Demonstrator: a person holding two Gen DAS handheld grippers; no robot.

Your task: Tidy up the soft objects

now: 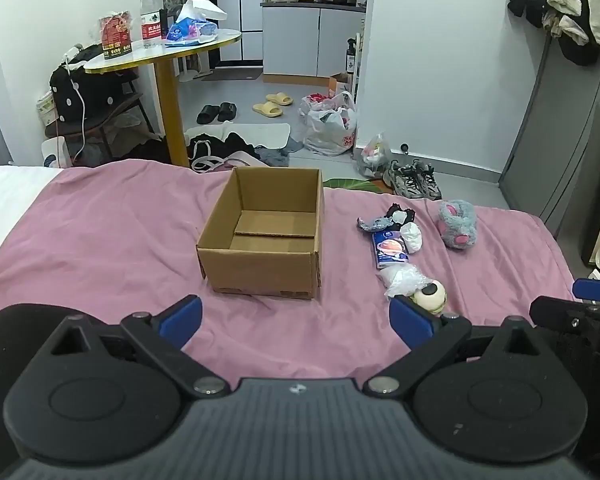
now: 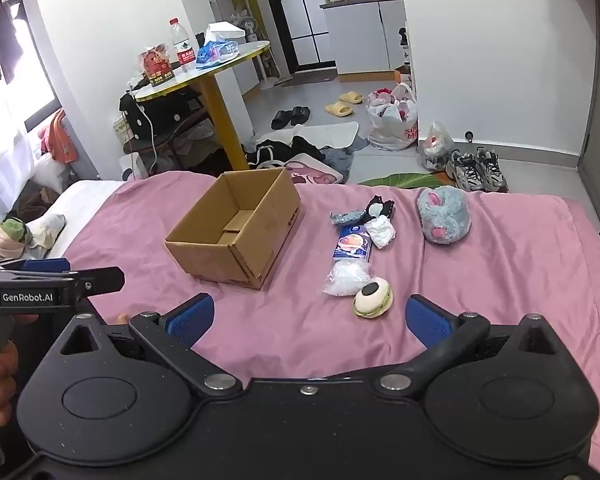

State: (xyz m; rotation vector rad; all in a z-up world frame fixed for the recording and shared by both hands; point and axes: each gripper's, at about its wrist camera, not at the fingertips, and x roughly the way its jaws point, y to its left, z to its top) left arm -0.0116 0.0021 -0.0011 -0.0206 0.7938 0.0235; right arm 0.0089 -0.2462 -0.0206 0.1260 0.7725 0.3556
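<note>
Both hand-held grippers, left (image 1: 296, 320) and right (image 2: 310, 320), gape wide, empty, above the pink sheet (image 2: 500, 272).

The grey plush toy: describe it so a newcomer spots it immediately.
On the pink bedspread, right of the open cardboard box, lies a cluster of small soft items. The grey plush toy sits apart at its far right, the only furry, rounded one, with pink patches.

Round table (image 1: 220, 38) with water bottle (image 1: 151, 16); sneakers (image 1: 412, 179), slippers (image 1: 274, 104) on floor.
</note>
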